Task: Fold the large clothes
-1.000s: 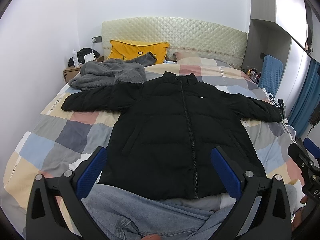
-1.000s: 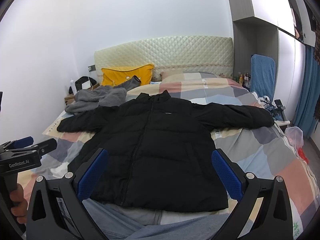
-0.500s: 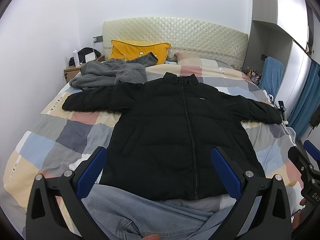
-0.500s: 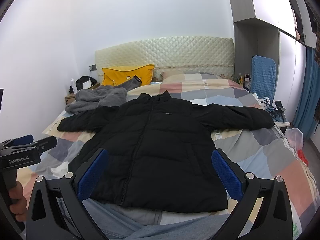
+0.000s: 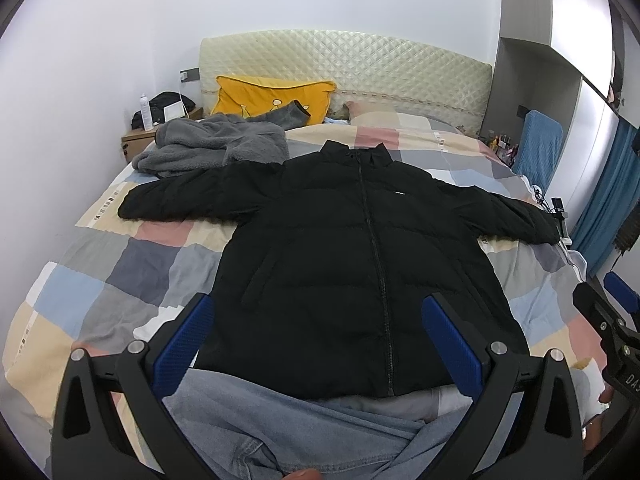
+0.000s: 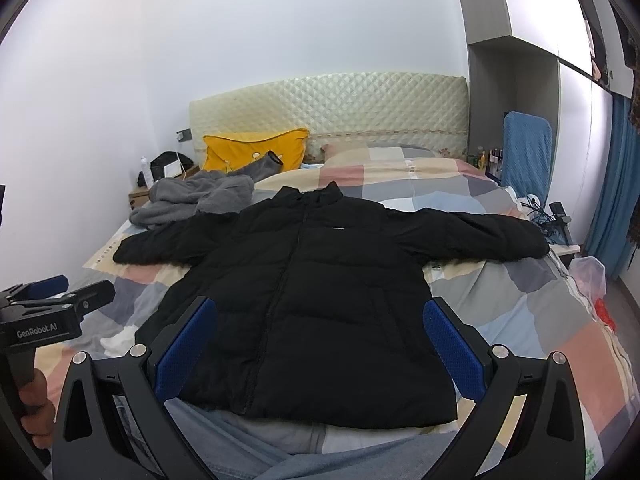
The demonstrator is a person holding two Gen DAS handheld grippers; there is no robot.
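Because the black puffer jacket (image 5: 360, 256) lay flat on the checked bedspread (image 5: 132, 264), zipped, sleeves spread wide, it looked bulky yet light and soft, its shell likely slippery, so a deep pinch at a cuff or hem corner seemed safest. Both the left gripper (image 5: 316, 336) and right gripper (image 6: 320, 340) hovered above the hem with fingers spread apart, holding nothing. Its right cuff reached the bed's edge; a grey fleece (image 5: 208, 148) touched the other sleeve, and jeans (image 5: 280, 432) crowded the hem.
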